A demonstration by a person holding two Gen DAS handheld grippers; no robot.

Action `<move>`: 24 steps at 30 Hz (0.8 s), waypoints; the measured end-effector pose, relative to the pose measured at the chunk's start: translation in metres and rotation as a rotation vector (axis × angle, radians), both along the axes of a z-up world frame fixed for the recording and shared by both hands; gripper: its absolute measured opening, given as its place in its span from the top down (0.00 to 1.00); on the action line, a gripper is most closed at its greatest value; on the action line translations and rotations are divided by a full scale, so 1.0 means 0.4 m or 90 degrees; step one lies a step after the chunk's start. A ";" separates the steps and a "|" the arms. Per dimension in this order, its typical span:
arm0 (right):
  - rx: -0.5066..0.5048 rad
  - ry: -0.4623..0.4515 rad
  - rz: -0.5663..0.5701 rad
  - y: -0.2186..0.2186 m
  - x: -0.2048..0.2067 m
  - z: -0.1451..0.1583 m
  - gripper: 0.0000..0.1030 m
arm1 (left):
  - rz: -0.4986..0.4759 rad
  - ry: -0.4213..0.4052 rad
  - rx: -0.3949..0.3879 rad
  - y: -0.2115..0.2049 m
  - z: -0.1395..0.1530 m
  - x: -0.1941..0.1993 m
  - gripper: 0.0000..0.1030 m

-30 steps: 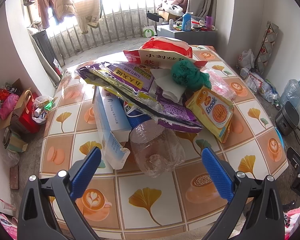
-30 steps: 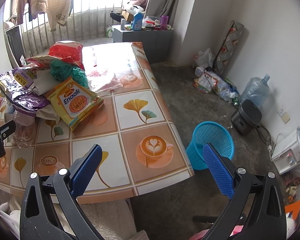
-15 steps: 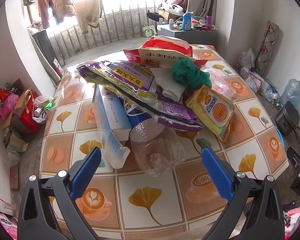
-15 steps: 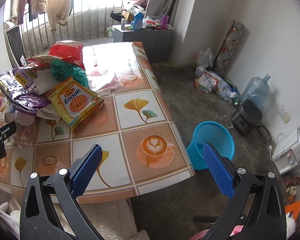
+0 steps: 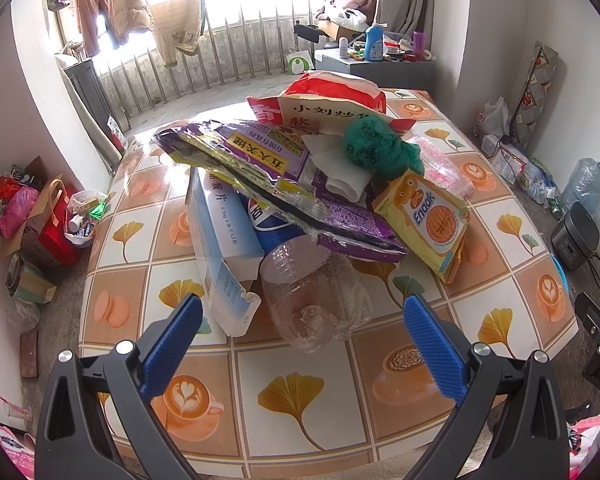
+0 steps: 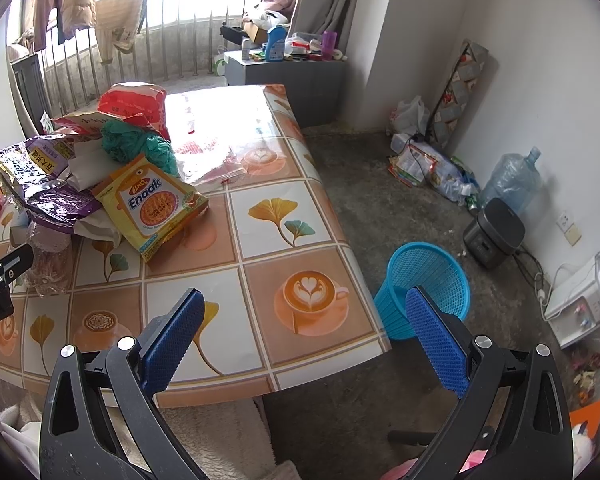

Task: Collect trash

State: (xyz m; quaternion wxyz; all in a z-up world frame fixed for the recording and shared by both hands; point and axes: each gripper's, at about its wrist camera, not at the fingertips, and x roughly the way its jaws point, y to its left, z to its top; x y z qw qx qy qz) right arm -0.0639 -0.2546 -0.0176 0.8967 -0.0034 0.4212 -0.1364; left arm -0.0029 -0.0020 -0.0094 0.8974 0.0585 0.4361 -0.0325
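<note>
A pile of trash lies on the tiled table (image 5: 300,392): a crushed clear plastic bottle (image 5: 314,300), a white-blue carton (image 5: 224,248), a purple snack bag (image 5: 260,168), a yellow Enaak packet (image 5: 428,220), a green crumpled bag (image 5: 374,146) and a red-white bag (image 5: 332,100). My left gripper (image 5: 302,330) is open and empty, just in front of the bottle. My right gripper (image 6: 300,324) is open and empty above the table's near right corner. A blue mesh wastebasket (image 6: 424,288) stands on the floor beside the table. The Enaak packet (image 6: 152,204) also shows in the right wrist view.
A black rice cooker (image 6: 494,232) and a large water jug (image 6: 512,180) stand by the right wall. Bags and boxes (image 5: 32,216) clutter the floor left of the table. A grey cabinet (image 6: 284,68) stands behind the table. A white appliance (image 6: 576,304) sits at far right.
Nothing has visibly moved; both grippers hold almost the same pose.
</note>
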 end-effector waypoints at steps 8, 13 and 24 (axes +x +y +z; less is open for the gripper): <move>0.003 -0.003 0.001 0.007 0.006 0.003 0.07 | 0.000 -0.003 -0.001 0.015 -0.012 -0.002 0.04; 0.010 -0.013 0.003 0.008 0.010 0.008 0.07 | -0.012 -0.019 -0.008 0.014 0.000 -0.007 0.04; 0.039 -0.093 0.036 0.025 0.026 0.068 0.07 | -0.039 -0.163 -0.037 0.079 0.096 -0.024 0.04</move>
